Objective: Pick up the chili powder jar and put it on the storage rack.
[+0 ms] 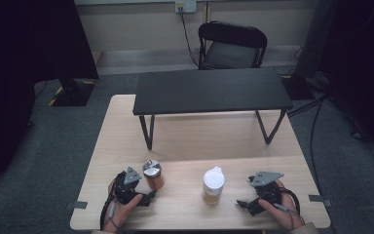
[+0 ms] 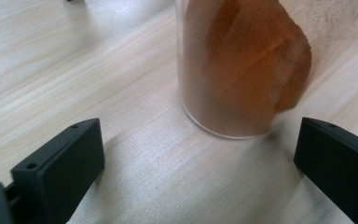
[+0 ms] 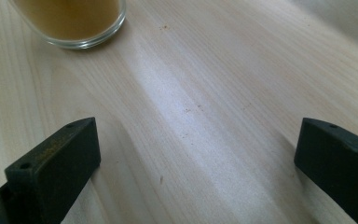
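Two glass jars stand on the wooden table (image 1: 185, 146). One with a metal lid and orange-brown powder (image 1: 153, 175) is at the front left; its base (image 2: 242, 70) rises just ahead of my left gripper (image 2: 196, 168), whose jaws stand wide apart and touch nothing. In the high view the left gripper (image 1: 146, 198) lies beside that jar. The white-lidded jar of tan powder (image 1: 213, 185) stands right of centre. My right gripper (image 1: 243, 204) rests to its right, open, with bare wood between its jaws (image 3: 196, 163); the jar's bottom (image 3: 70, 21) is at the top left there.
A low black bench (image 1: 212, 90) stands across the far half of the table. Behind it on the grey floor is a black folding chair (image 1: 231, 46). Cables run along the floor at the right. Bare wood lies between the two jars.
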A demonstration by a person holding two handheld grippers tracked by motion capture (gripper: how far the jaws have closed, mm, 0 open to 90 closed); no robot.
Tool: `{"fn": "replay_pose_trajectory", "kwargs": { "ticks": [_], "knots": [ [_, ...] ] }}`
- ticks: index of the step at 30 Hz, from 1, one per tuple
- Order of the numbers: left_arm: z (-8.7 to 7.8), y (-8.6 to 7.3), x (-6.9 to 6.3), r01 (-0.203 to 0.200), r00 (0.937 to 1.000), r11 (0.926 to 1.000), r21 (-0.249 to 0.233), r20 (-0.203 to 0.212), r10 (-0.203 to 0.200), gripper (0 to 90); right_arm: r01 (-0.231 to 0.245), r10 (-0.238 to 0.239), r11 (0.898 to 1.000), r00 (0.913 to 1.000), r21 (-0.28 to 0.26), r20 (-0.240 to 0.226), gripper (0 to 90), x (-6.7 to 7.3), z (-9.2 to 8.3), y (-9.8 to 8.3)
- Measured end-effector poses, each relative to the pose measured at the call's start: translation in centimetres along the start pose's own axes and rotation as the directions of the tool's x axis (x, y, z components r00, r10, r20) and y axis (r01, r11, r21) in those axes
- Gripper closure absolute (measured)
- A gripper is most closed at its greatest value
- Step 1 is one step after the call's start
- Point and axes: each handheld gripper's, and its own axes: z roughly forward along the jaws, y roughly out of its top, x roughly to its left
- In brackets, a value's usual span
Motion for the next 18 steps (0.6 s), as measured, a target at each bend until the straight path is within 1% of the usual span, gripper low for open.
{"fn": "replay_pose_trajectory", "kwargs": {
  "ticks": [5,6,10,15,18],
  "knots": [
    [-0.06,0.2,-0.05,-0.007,0.9999,0.9999,-0.009,0.01,0.007,1.7,0.0,0.0,1.0,1.0,0.0,0.0,0.0,0.0,0.0,0.0],
    [-0.03,0.33,-0.01,-0.008,0.9997,0.9998,-0.016,0.022,0.009,1.7,0.0,0.0,1.0,1.0,0.0,0.0,0.0,0.0,0.0,0.0],
    [0.02,0.67,-0.12,-0.008,0.9994,0.9998,-0.016,0.033,0.008,1.7,0.001,-0.001,1.0,1.0,0.0,0.0,0.0,0.0,0.0,0.0],
    [0.2,0.76,-0.13,0.005,0.9989,0.9997,-0.025,0.046,-0.004,1.7,0.001,-0.001,1.0,1.0,0.0,0.0,0.0,-0.01,0.0,0.0],
    [0.39,0.97,-0.1,0.019,0.9985,0.9994,-0.03,0.052,-0.018,1.6,0.001,-0.001,1.0,1.0,0.0,0.0,0.0,0.0,0.0,0.0]
  ]
}}
